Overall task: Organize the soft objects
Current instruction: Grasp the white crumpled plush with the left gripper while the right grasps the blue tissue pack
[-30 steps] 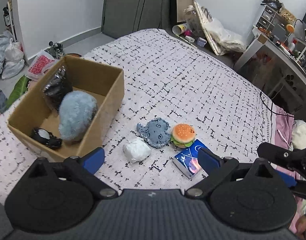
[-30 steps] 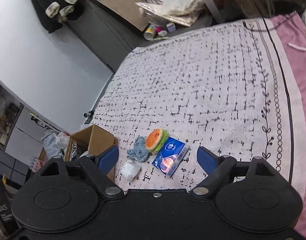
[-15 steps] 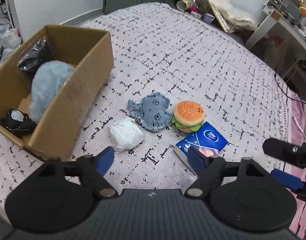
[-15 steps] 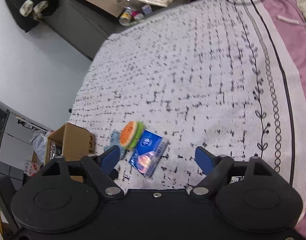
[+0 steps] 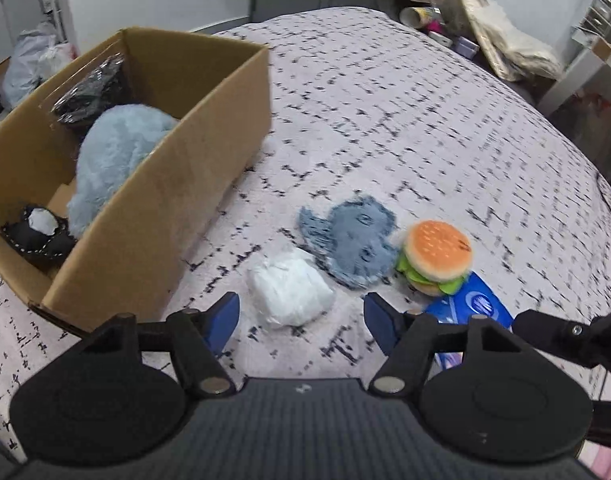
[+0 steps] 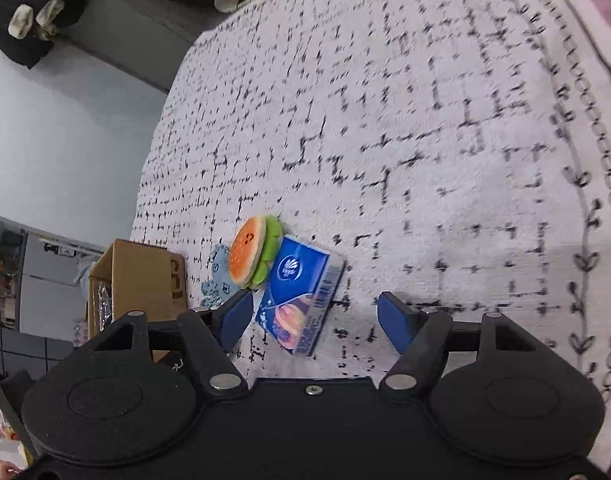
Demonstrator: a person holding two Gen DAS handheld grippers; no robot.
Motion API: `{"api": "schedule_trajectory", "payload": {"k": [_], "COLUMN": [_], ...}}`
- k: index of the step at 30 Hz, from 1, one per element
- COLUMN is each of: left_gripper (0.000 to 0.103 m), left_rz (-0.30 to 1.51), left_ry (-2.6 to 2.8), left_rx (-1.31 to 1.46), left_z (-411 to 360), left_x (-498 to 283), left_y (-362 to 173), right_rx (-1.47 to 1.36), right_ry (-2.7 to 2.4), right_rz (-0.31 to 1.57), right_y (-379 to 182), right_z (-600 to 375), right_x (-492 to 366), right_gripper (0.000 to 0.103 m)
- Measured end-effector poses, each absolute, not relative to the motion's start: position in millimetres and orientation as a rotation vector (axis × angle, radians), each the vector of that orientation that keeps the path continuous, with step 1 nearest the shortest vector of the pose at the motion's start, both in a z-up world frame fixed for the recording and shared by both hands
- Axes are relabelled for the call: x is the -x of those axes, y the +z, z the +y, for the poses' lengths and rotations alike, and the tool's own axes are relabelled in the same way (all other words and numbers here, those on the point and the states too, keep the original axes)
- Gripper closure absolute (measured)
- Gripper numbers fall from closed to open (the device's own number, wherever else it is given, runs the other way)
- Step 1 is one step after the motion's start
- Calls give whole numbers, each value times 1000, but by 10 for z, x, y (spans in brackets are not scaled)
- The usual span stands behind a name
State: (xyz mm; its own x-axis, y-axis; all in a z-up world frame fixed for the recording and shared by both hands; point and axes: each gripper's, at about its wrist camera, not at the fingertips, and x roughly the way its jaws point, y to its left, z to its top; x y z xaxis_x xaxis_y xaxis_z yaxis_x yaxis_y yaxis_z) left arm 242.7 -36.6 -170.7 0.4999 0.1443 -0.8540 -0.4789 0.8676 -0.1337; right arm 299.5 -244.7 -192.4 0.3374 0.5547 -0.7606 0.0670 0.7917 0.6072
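Observation:
On the patterned bedspread lie a white soft bundle (image 5: 288, 293), a blue denim plush (image 5: 350, 240), a burger plush (image 5: 435, 256) and a blue tissue pack (image 5: 479, 308). My left gripper (image 5: 301, 320) is open and empty, low over the bed, with the white bundle just ahead between its fingers. My right gripper (image 6: 315, 320) is open and empty, with the tissue pack (image 6: 301, 296) between its fingers; the burger plush (image 6: 251, 250) and denim plush (image 6: 221, 276) lie beyond it. A cardboard box (image 5: 153, 196) holds a fluffy blue plush (image 5: 113, 160).
The box (image 6: 137, 276) also holds a black plastic bag (image 5: 89, 96) and a black pouch (image 5: 37, 236). The right gripper's arm (image 5: 573, 336) shows at the left view's right edge. Bags, cups and furniture stand beyond the bed's far edge.
Both grippers have moved forward and down toward the objects. The white bundle now sits between the left fingers and the tissue pack between the right fingers. Nothing has been taken hold of.

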Motion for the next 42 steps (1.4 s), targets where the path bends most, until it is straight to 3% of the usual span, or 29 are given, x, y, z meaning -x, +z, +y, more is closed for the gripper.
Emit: {"api": "schedule_trajectory", "payload": {"k": [7, 8, 10, 16, 18, 20, 23, 29, 42], "left_gripper": [35, 38, 54, 55, 55, 55, 55, 55, 55], "left_rz": [964, 960, 957, 945, 939, 930, 925, 928, 864], "left_ry": [443, 445, 448, 432, 410, 397, 375, 343, 278], "left_rx": [402, 400, 416, 467, 479, 478, 462, 436, 397], "left_z": [-278, -277, -256, -224, -227, -237, -266, -304, -226], "left_x": [-2490, -2503, -2521, -2486, -2462, -2432, -2395, -2270, -1894], "left_y": [-1819, -1833, -1853, -1811, -1769, -1717, -1627, -1448, -929], "right_rx": [-600, -605, -614, -557, -524, -498, -472, -409, -439], "right_ry": [333, 331, 328, 333, 325, 310, 329, 344, 371], "right_rz": [1236, 1237, 1239, 1218, 1204, 1194, 1182, 1103, 934], "right_y": [-2051, -2066, -2082, -2081, -2065, -2054, -2017, -1796, -1329], "right_z": [-2346, -2334, -2337, -2246, -2214, -2224, -2235, -2204, -2420], "right_x": [-3063, -3083, -3106, -3134, -3131, -3124, -3115, -2972, -2690], "right_gripper": [34, 34, 34, 34, 41, 70, 79, 84, 85]}}
